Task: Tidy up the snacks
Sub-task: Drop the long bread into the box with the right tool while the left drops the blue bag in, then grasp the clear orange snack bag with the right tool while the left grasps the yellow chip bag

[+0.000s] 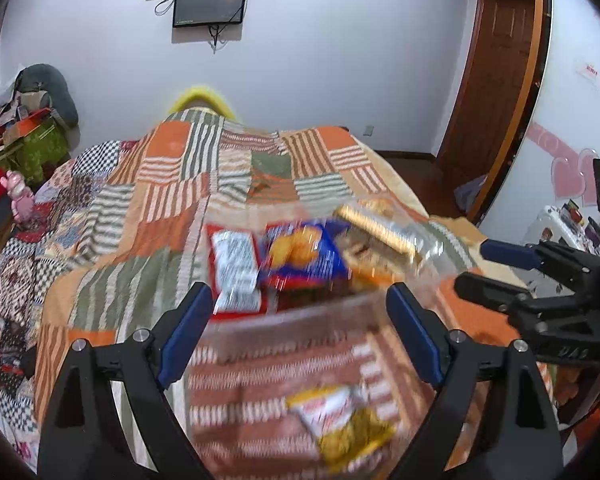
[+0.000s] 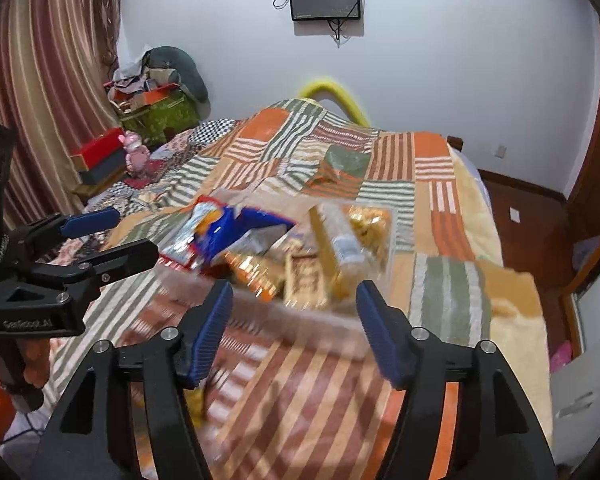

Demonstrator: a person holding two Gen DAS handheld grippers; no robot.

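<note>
A clear plastic bin (image 1: 384,280) (image 2: 372,248) sits on the quilted bed and holds several snack packs: a blue cookie pack (image 1: 304,254) (image 2: 240,228), a red and white pack (image 1: 236,272) and a gold cracker sleeve (image 1: 376,230) (image 2: 328,240). A yellow and white snack packet (image 1: 344,420) lies on the quilt in front of the bin, between my left fingers. My left gripper (image 1: 300,332) is open and empty above it. My right gripper (image 2: 294,328) is open and empty just short of the bin. Both views are motion-blurred.
The patchwork quilt (image 1: 160,200) (image 2: 440,200) covers the bed. Boxes and clutter (image 2: 152,112) stand at the far left by the curtain. A wooden door (image 1: 496,80) and bare floor (image 2: 532,216) lie to the right. Each gripper shows in the other's view (image 1: 512,276) (image 2: 96,236).
</note>
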